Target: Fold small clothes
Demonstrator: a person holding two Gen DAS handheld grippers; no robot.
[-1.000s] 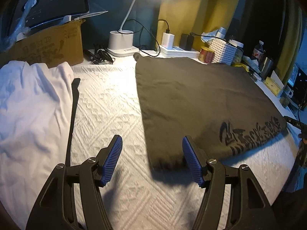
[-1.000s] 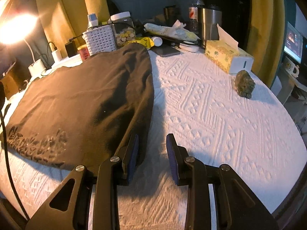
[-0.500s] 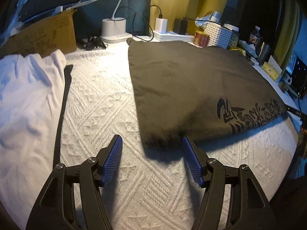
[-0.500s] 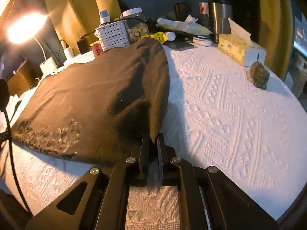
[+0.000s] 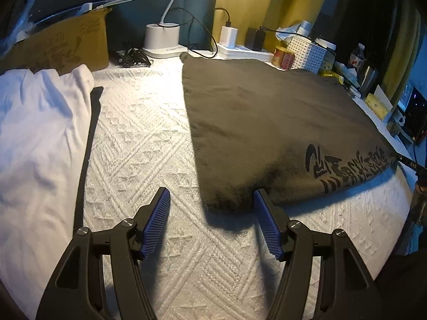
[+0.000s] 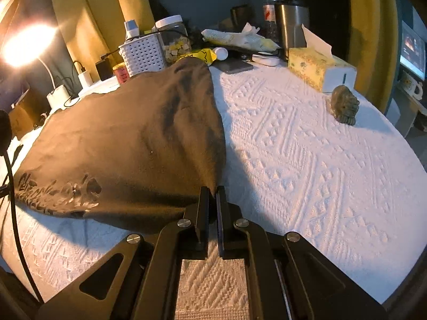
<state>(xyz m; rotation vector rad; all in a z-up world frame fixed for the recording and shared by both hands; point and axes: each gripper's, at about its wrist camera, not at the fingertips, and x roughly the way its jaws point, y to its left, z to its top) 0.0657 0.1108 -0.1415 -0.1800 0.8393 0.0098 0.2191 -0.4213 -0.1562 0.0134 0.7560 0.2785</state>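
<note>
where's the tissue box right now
In the right wrist view, the tissue box stands far right on the white cover, by the steel tumbler.

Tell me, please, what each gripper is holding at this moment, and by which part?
The right gripper pinches the dark garment by its near corner. The left gripper is open around the other near corner, holding nothing.

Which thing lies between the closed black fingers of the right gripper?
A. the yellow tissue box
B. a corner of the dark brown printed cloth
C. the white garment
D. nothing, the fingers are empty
B: in the right wrist view the right gripper is shut on the near corner of the dark brown printed cloth, while the yellow tissue box stands far off.
</note>
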